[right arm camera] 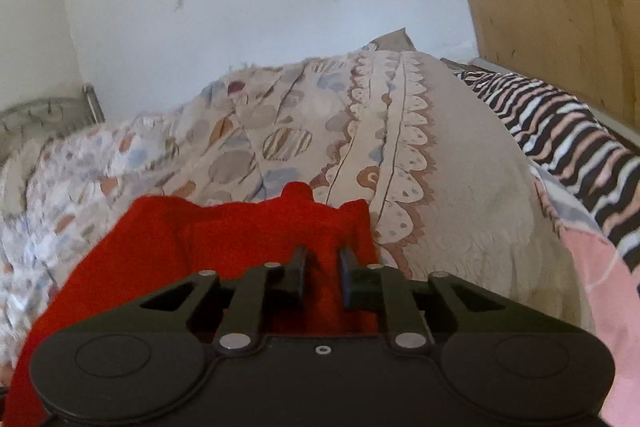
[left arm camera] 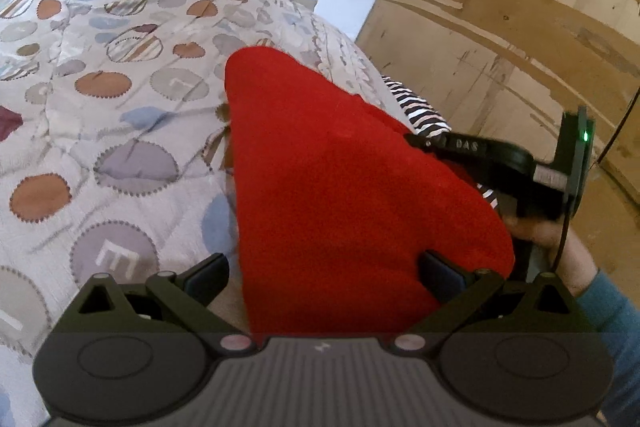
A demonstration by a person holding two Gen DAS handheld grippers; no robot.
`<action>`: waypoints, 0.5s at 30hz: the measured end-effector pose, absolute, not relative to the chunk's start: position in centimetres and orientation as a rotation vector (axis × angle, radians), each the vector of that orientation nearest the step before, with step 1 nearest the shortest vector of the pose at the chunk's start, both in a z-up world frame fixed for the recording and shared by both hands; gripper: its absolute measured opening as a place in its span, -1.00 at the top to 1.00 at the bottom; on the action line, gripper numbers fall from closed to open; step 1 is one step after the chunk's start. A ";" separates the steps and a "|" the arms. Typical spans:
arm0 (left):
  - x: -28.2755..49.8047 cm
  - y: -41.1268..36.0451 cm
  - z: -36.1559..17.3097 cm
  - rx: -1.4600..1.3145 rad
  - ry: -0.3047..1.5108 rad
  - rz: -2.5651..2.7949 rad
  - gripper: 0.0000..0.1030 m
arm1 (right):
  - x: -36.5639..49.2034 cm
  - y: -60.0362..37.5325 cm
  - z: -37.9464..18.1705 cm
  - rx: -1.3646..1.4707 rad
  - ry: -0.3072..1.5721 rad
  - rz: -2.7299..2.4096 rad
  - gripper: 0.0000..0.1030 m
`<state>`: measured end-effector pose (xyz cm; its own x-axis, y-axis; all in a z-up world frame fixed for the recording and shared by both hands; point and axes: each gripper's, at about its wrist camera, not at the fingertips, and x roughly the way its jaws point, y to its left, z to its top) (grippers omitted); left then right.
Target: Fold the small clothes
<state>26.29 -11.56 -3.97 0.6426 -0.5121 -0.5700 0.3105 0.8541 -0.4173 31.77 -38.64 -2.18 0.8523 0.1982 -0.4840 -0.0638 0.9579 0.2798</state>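
A red garment [left arm camera: 340,187] lies on the patterned bedspread [left arm camera: 120,107], tapering to a rounded point at its far end. My left gripper [left arm camera: 324,277] stands open over the garment's near edge, with its right finger [left arm camera: 440,279] resting on the red cloth and its left finger beside it on the bedspread. My right gripper [right arm camera: 323,263] is shut on a bunched-up fold of the red garment [right arm camera: 200,239], which rises in a small peak beyond the fingers. In the left wrist view the right gripper [left arm camera: 424,141] reaches the garment's right edge, held by a hand [left arm camera: 552,235].
A zebra-striped cloth [right arm camera: 560,131] and a pink cloth [right arm camera: 600,287] lie along the bed's right side. A wooden board [left arm camera: 520,27] stands to the right, a white wall [right arm camera: 240,7] behind. A metal bed frame [right arm camera: 92,103] shows at far left.
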 end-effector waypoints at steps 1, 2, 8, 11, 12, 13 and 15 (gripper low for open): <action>26.5 -11.3 -3.9 -0.304 0.744 -0.481 -1.00 | 31.7 -38.9 -2.2 0.272 0.533 0.138 0.38; 26.7 -11.2 -3.9 -0.311 0.755 -0.485 -1.00 | 31.7 -39.1 -2.2 0.281 0.531 0.134 0.19; 26.7 -11.6 -3.9 -0.285 0.751 -0.477 -1.00 | 31.1 -40.8 -1.8 0.418 0.527 0.134 -0.78; 26.7 -11.7 -4.0 -0.286 0.758 -0.475 -1.00 | 30.5 -41.2 -1.5 0.503 0.537 0.199 -0.99; 26.7 -11.7 -4.0 -0.289 0.760 -0.475 -1.00 | 30.5 -41.1 -1.4 0.521 0.548 0.229 -0.99; 26.7 -11.7 -4.0 -0.290 0.761 -0.474 -1.00 | 30.6 -40.8 -1.4 0.524 0.565 0.253 -0.99; 26.6 -11.7 -4.0 -0.289 0.761 -0.472 -1.00 | 30.8 -40.1 -1.6 0.494 0.612 0.272 -0.99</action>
